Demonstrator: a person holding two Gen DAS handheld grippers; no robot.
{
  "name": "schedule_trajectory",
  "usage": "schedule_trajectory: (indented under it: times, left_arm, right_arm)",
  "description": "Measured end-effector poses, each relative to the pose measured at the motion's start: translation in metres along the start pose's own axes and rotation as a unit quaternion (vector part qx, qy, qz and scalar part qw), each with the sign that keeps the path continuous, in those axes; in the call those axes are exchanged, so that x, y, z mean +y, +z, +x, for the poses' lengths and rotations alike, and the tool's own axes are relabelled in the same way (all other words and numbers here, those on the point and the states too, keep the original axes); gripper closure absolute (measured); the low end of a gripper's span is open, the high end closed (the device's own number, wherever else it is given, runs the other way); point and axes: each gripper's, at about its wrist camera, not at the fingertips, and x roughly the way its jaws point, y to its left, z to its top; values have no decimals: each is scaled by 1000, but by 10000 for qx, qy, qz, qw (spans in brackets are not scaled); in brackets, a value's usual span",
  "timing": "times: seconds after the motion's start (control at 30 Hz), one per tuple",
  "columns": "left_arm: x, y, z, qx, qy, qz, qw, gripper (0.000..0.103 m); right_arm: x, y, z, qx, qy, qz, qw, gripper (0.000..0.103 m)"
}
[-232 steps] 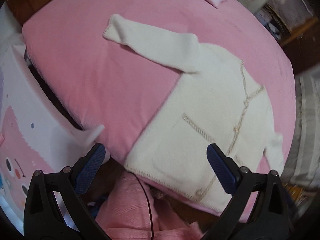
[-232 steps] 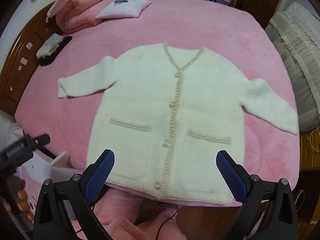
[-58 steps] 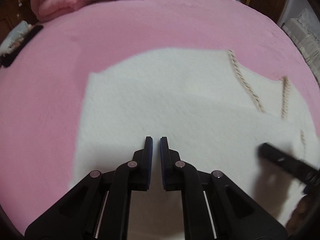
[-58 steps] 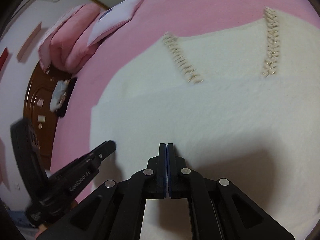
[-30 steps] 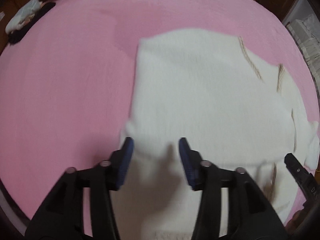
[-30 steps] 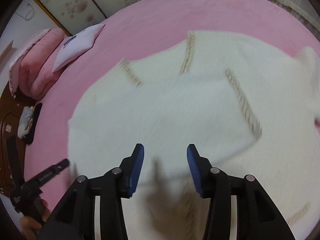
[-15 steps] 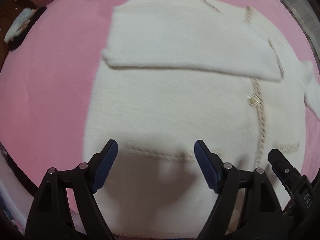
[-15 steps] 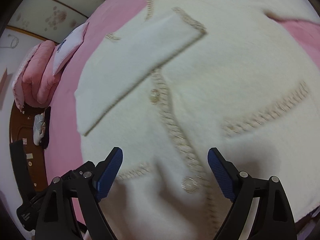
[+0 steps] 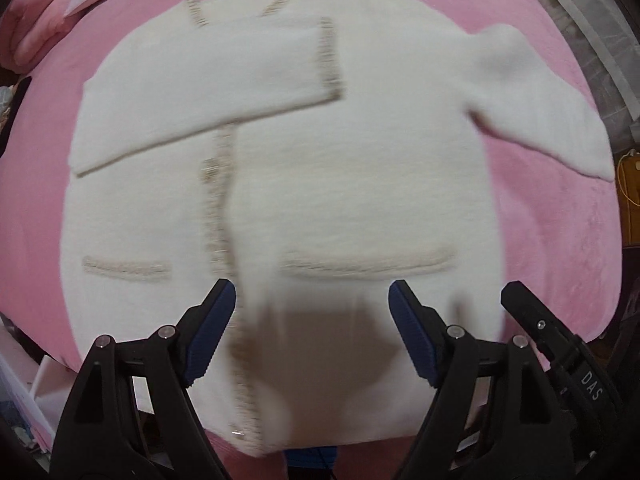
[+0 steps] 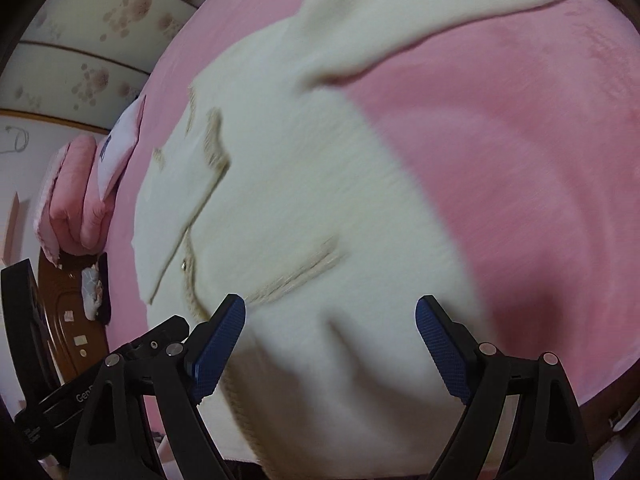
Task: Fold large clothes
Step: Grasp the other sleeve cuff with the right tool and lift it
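1. The cream cardigan [image 9: 360, 184] lies face up on the pink bedspread [image 9: 568, 240], filling the middle of the left wrist view. One sleeve [image 9: 208, 92] is already folded across the chest, its braided cuff [image 9: 330, 60] resting just past the button placket. The other sleeve [image 9: 540, 108] is spread out toward the upper right of the frame.

2. I'd judge the fold to be at its sleeve stage, half done. The next move calls for taking the outstretched sleeve near its cuff and laying it across the body to match the first.

3. The left gripper [image 9: 312, 328] hangs released over the hem, jaws wide apart, holding nothing. The right gripper [image 10: 330, 344] is likewise spread wide and empty, poised above the cardigan's lower edge beside a pocket trim [image 10: 296, 276].

4. The left wrist view takes in the whole garment and both pockets. The right wrist view, tilted and blurred, loses the far cuff but shows what the other barely catches: a pillow [image 10: 120, 148] and rolled pink bedding [image 10: 72, 196] at the left of the frame.
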Motion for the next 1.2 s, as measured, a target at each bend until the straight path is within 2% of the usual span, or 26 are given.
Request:
schedule_trajectory:
  times: [0.23,0.3,0.37,0.47,0.63,0.83,0.93,1.03,1.07,1.1,1.13,1.17,1.2]
  left_arm:
    - [-109,30,-17,-248,127,396,9988,26]
    - [-125,55,-8,-273,140,457,9985,26]
    - [-144,72,0,-260,153,495,9983,26]
    - [-163,92,10,-251,92,530,9982,26]
    - [-187,109,17,-260,117,555,9981,26]
    - [-187,125,33,-80,184,421,9989,26]
    - [-182,131,38,-61,206,377,9991,26]
    - [-178,134,39,-63,185,329,9993,26]
    - [-177,134,39,-69,148,308,9994,26]
    - [-175,134,39,-77,67,278,9996,26]
    - [-171,134,39,-69,-45,217,9997,26]
    - [-167,135,38,-61,-96,160,9998,26]
    - [-164,135,38,-56,-139,111,9998,26]
  right_arm:
    - [-81,71,-50,-141,9,171,9998,14]
    - [-110,106,-56,-266,3,312,9992,14]
    - [-130,126,-63,-393,-36,448,9982,14]
    - [-180,171,-73,-668,-22,873,9939,15]
    - [-236,217,-90,-1170,66,1416,9830,15]
    - [-272,261,-101,-1668,123,1762,9700,35]
    - [-272,274,-90,-1825,69,1787,9668,45]
    - [-284,289,-93,-2040,-37,1994,9584,62]
    - [-286,290,-93,-2091,-43,2097,9551,75]
    - [-286,292,-92,-2139,-31,2241,9508,82]
    - [-285,290,-92,-2202,19,2338,9470,84]
    - [-284,287,-96,-2352,66,2407,9416,91]
    - [-279,282,-93,-2473,104,2417,9383,92]
